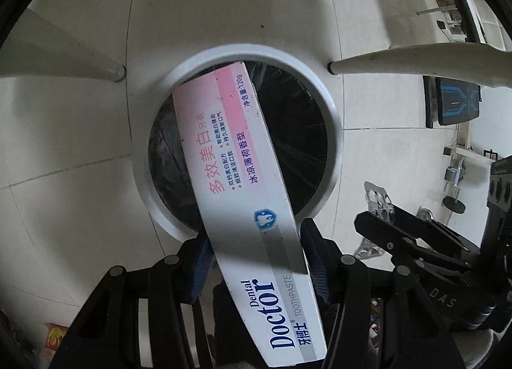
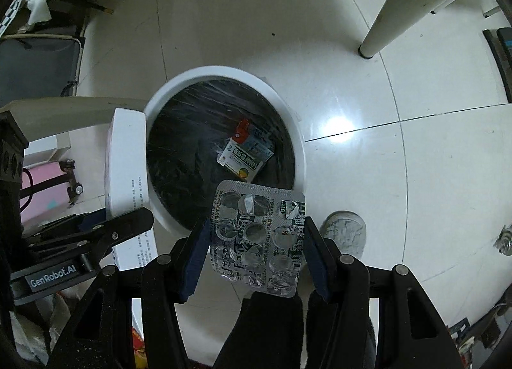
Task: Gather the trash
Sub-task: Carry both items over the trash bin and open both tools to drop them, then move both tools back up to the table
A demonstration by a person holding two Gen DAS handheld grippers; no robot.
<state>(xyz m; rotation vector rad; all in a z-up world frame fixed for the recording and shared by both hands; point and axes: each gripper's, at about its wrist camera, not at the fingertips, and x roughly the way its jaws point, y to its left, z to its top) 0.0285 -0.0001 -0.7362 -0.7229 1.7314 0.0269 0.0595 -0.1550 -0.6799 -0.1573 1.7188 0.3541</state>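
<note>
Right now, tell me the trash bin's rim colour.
White, around a black liner; the trash bin shows best in the right wrist view.

The left gripper (image 1: 254,260) clamps a toothpaste box (image 1: 243,183) over the black-lined bin (image 1: 331,113).

The toothpaste box (image 1: 252,196) is cut off at the bottom edge, its near end unseen; part of the bin (image 1: 332,119) opening is hidden behind it. Print on the blister pack (image 2: 259,234) cannot be read.
</note>
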